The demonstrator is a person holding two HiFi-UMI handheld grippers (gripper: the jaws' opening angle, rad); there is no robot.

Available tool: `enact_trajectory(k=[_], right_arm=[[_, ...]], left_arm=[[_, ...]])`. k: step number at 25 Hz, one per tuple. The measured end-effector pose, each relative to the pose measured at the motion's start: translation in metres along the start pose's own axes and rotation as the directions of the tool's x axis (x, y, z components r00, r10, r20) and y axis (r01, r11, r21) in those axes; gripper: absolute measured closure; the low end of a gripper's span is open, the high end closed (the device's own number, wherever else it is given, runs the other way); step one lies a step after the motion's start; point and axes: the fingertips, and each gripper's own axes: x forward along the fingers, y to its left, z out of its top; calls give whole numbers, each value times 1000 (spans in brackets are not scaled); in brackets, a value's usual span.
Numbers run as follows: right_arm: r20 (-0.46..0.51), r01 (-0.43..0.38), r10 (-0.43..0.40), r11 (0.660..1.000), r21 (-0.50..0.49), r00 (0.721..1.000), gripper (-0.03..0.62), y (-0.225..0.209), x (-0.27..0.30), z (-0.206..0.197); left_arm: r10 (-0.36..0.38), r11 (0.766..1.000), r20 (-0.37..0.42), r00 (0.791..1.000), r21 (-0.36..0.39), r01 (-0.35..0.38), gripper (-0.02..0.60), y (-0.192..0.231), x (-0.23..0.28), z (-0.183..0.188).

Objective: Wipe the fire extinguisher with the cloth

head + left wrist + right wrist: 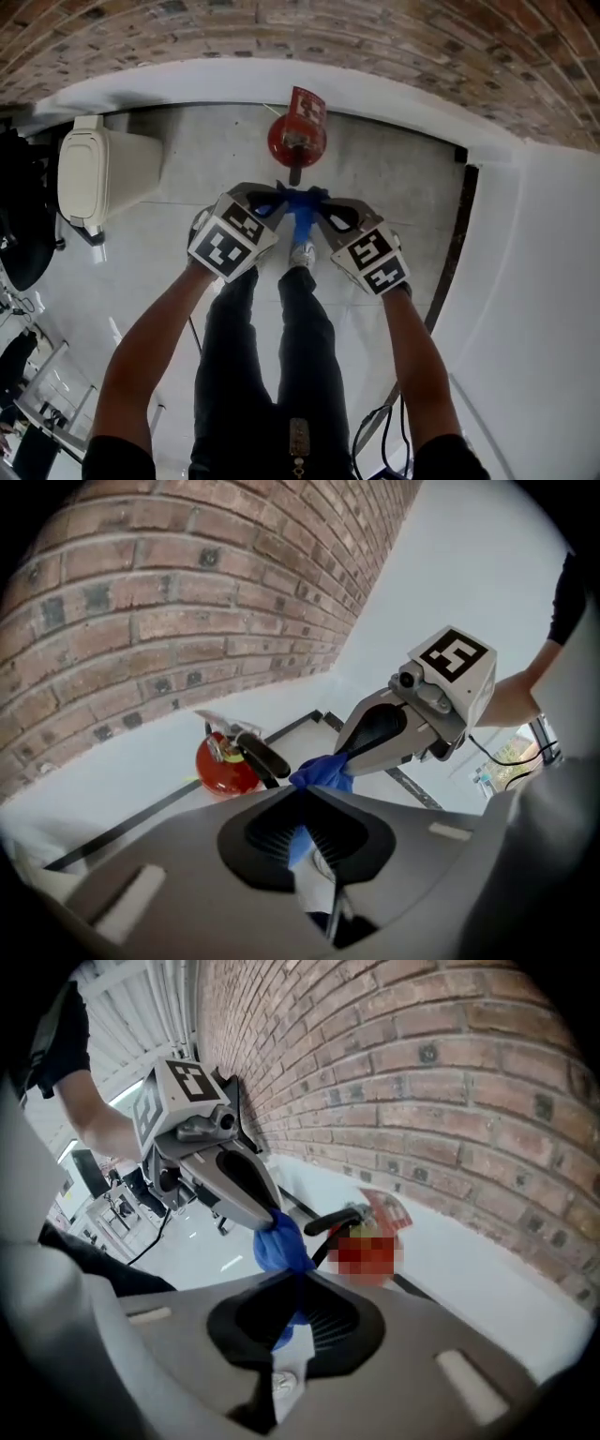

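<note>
We wear black short sleeves (118,457) and dark trousers (272,375), with a pale shoe (302,253); the left gripper (269,201) and right gripper (327,208) are grey shells with black ribbed pads (328,834); each carries a white cube (232,246) printed with black square markers.

Bright, even daylight; fisheye-warped edges, dark vignetted corners.
</note>
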Motion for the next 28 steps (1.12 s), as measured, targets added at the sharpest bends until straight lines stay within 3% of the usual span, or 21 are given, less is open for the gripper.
enact_trajectory(k=[7,13,16,21,28], right_arm=[[99,58,-56,998,-14,994,571,-30,-22,66],[38,125,-128,989,84,991,571,-84,33,75],[5,129,-130,988,82,991,571,-91,47,66],[-31,88,-86,992,86,996,571,-76,49,48],[-33,71,-68,992,107,997,572,-47,39,33]], left_arm=[[62,998,124,990,17,-65,552,33,-37,58],[148,989,84,985,-23,-146,552,94,6,60],[109,993,40,993,-47,-107,552,97,28,45],[64,995,52,997,-80,-60,554,82,30,31],[17,998,26,1000,-55,-15,554,56,18,16]])
